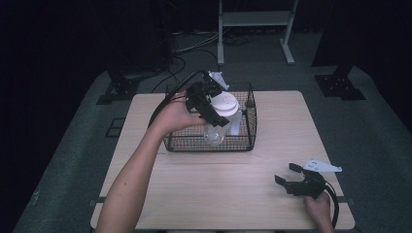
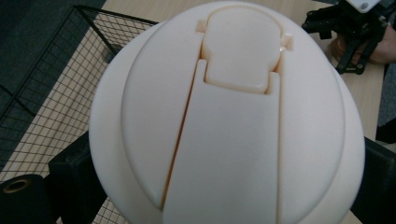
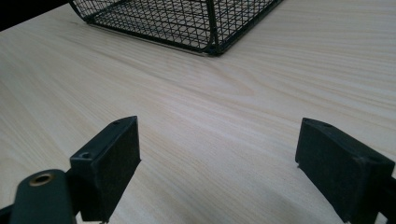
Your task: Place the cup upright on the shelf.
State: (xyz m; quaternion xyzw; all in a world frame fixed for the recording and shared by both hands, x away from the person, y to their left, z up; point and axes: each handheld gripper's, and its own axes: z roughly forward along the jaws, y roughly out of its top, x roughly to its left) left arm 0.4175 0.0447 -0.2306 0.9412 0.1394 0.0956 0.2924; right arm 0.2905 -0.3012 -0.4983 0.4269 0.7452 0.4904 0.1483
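A clear plastic bottle [image 1: 217, 130] with a wide white flip-top lid [image 1: 225, 104] is held tilted over the black wire basket [image 1: 252, 119], its lower end down between the basket walls. My left gripper [image 1: 217, 116] is shut on the bottle just under the lid. In the left gripper view the lid [image 2: 229, 116] sits between the two jaws, with basket mesh [image 2: 51, 98] behind it. Whether the bottle touches the basket floor I cannot tell. My right gripper [image 1: 286, 174] rests open near the table's front right corner, nothing between its jaws [image 3: 217, 163].
The basket stands at the back middle of the light wooden table [image 1: 218, 189]; one corner of the basket [image 3: 212, 44] shows ahead in the right gripper view. The right gripper [image 2: 348, 28] appears far off in the left gripper view. A white frame [image 1: 255, 29] stands on the floor behind.
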